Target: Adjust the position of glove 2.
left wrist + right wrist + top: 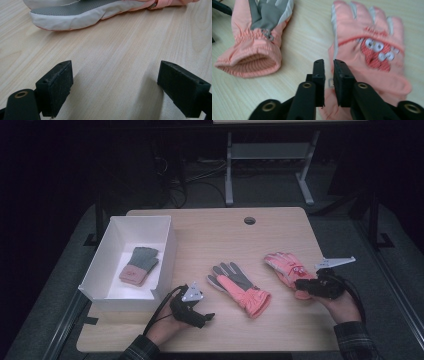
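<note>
High view: one glove (139,265) already in box (165,251), frame left. Right gripper (305,285) pinches cuff of right-hand glove (286,266); left gripper (207,318) jaws spread, empty. Centre glove (240,288) left.

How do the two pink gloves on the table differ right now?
The middle glove lies grey palm up; the right glove lies back up, showing a red patch. The middle glove lies free ahead of the open left gripper; the right gripper has closed on the right glove's cuff edge. Both are pink with gathered cuffs.
</note>
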